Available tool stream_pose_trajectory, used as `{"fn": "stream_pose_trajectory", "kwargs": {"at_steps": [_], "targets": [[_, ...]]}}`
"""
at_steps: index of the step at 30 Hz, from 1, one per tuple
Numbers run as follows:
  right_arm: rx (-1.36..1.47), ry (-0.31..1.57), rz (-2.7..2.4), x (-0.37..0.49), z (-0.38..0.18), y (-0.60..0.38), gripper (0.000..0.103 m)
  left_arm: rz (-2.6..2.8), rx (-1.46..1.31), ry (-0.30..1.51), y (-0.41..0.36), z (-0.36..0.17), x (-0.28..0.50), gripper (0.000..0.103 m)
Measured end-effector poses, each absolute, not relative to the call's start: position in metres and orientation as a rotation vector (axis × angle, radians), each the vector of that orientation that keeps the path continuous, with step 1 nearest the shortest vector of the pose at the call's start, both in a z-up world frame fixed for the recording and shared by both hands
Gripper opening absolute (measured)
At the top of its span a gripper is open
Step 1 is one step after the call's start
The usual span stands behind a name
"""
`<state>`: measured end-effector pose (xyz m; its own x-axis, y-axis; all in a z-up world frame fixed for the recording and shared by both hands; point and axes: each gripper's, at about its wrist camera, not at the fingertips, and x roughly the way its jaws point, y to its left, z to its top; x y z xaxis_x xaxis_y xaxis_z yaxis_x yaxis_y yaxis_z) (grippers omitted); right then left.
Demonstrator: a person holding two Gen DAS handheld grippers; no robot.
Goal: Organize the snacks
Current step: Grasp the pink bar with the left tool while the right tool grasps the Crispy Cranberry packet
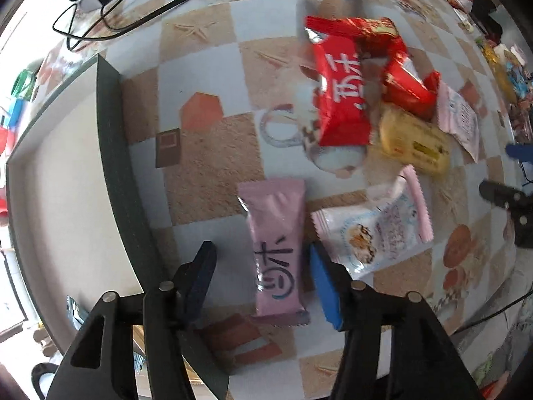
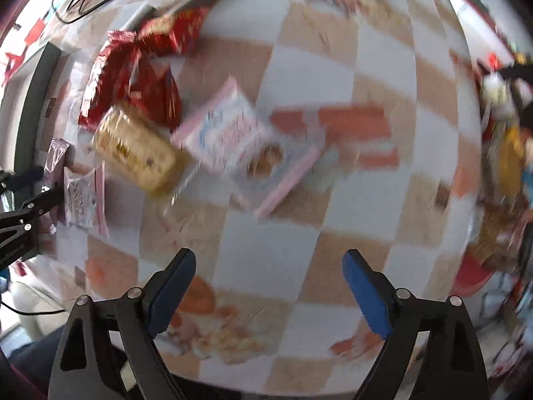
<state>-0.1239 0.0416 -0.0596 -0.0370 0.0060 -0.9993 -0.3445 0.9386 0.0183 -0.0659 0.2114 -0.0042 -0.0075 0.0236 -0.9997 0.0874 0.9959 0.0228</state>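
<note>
My left gripper (image 1: 263, 268) is open, its fingers on either side of a pink snack packet (image 1: 276, 250) lying on the checked tablecloth. A white and pink packet (image 1: 373, 226) lies just right of it. Farther off sit red packets (image 1: 346, 90), a yellow packet (image 1: 413, 140) and a pale pink packet (image 1: 459, 116). My right gripper (image 2: 269, 286) is open and empty above bare cloth. Its blurred view shows the red packets (image 2: 133, 73), the yellow packet (image 2: 136, 150) and a white and pink packet (image 2: 240, 140) ahead to the left.
A box with dark green walls (image 1: 113, 153) and a pale inside stands at the left. Black cables (image 1: 106, 3) lie at the table's far left. More snacks (image 2: 503, 153) are piled at the right edge. The left gripper shows in the right wrist view (image 2: 23, 210).
</note>
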Motion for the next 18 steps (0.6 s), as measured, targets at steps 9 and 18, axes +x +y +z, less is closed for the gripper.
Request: {"fn": "stream_pose_trajectory", "kwargs": {"at_steps": [9,18], "targets": [[-0.463,1.545,0.388,-0.071,-0.077,0.081,0.091,-0.011,0.066,1.597,0.223,-0.012,-0.057,0.074],[-0.301,1.590,0.424,-0.020,-0.087,0.110,0.044,-0.016,0.075,1.606,0.206,-0.024,-0.056,0.077]]}}
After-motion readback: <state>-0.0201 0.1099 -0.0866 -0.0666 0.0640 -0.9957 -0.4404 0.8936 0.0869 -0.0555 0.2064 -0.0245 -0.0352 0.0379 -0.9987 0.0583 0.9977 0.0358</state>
